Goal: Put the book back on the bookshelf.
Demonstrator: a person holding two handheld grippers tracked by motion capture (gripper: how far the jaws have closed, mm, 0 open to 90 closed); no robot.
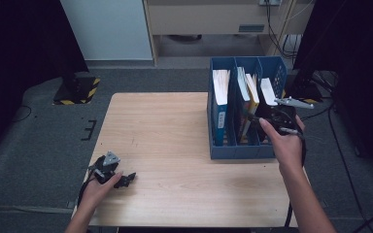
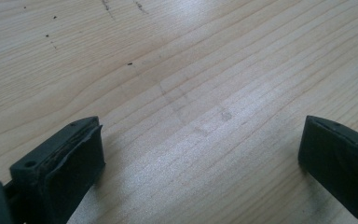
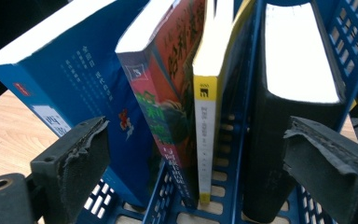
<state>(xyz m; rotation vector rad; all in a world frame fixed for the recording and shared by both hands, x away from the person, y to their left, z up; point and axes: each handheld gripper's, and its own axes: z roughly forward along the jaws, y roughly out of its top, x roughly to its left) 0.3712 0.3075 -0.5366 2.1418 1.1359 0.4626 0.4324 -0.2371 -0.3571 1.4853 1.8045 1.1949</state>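
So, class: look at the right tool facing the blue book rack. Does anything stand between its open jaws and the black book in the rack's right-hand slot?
Nothing visible does. The right tool is open, and the black book stands just ahead of its jaws in the blue rack, with no object in front of it.

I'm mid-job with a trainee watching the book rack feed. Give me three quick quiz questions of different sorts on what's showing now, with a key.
1. True or false: the right gripper is clamped on the black book.
2. How many compartments does the blue file rack have? A) two B) three C) four
3. Fill in: the left gripper is over the bare ____, away from the books.

Key:
1. False. Its jaws stand open in front of the books, with nothing between the pads.
2. B. The blue book is in one, the red book and the yellow-spined book share the middle, the black book is in the third.
3. Wooden table.
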